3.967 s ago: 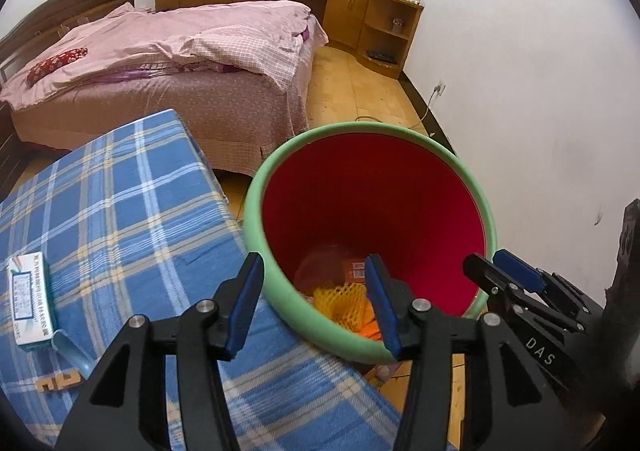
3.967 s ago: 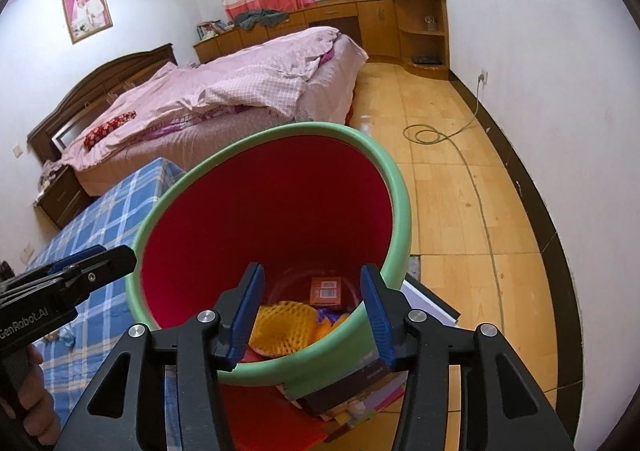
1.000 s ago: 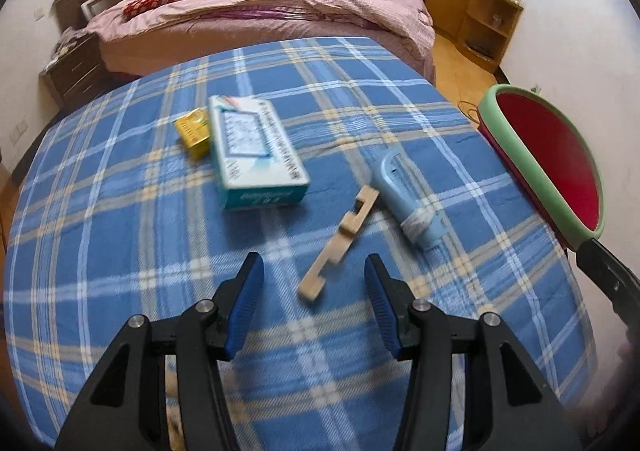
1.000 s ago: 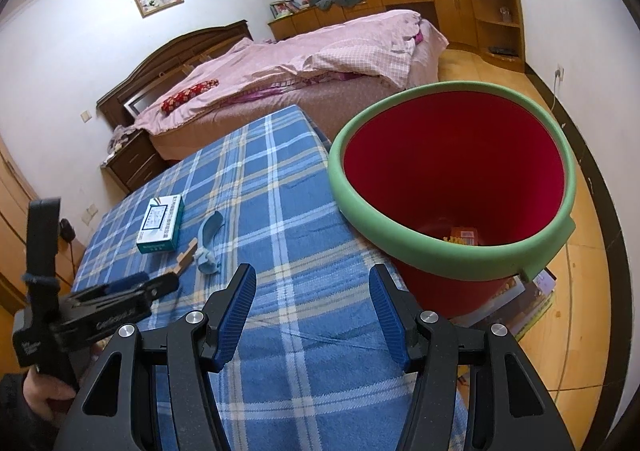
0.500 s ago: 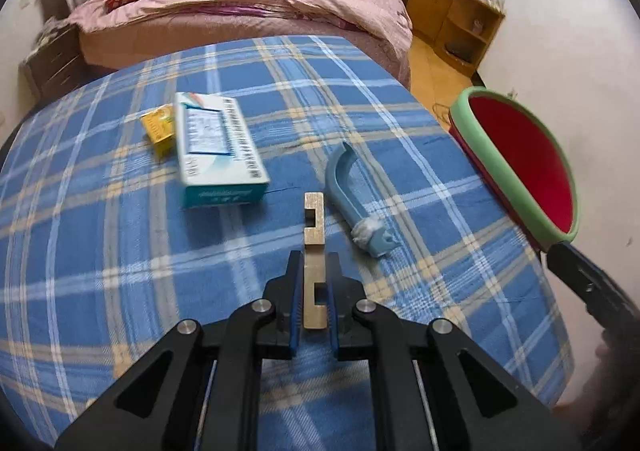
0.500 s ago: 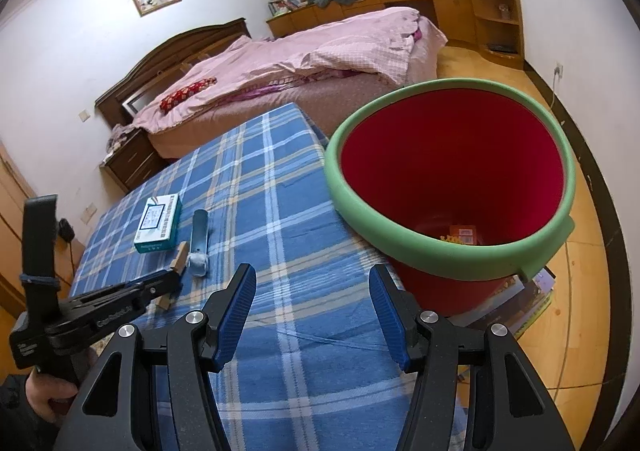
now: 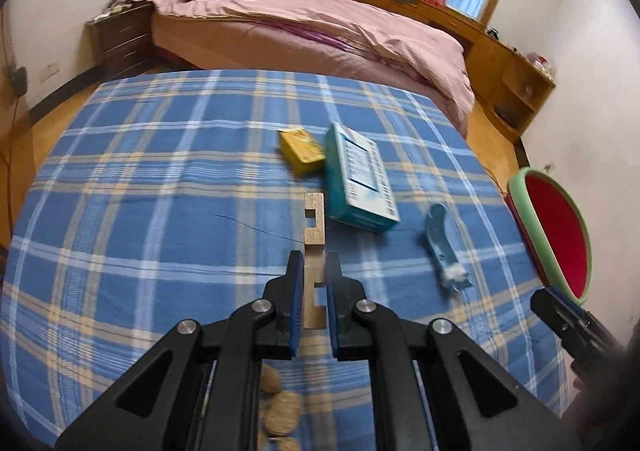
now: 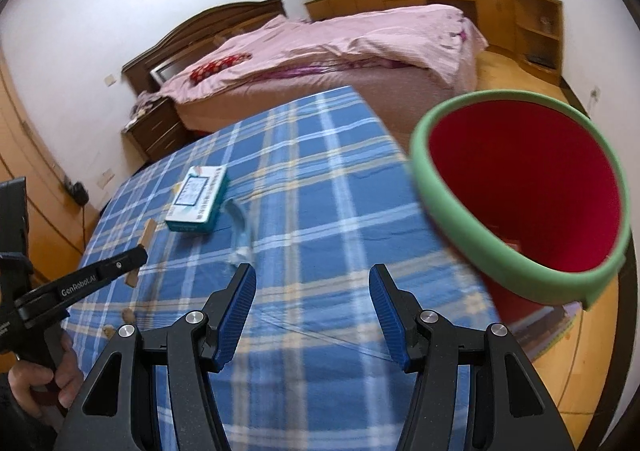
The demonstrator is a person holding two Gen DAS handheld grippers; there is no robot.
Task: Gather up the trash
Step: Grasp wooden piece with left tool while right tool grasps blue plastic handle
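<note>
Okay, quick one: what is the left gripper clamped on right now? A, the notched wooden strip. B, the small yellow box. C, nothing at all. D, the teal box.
A: in the left wrist view the left gripper has its pads pressed against the notched wooden strip, while the teal box and small yellow box lie apart on the blue plaid cloth.

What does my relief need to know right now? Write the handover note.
Left gripper: shut on the notched wooden strip.
Right gripper: open, holding nothing.
Red bin with green rim: past the table's right edge.
On the blue plaid tablecloth: teal-and-white box, small yellow box, pale blue plastic piece, a few walnuts.
Done: strip gripped.
Left: drop it in the bin, then the rest.
</note>
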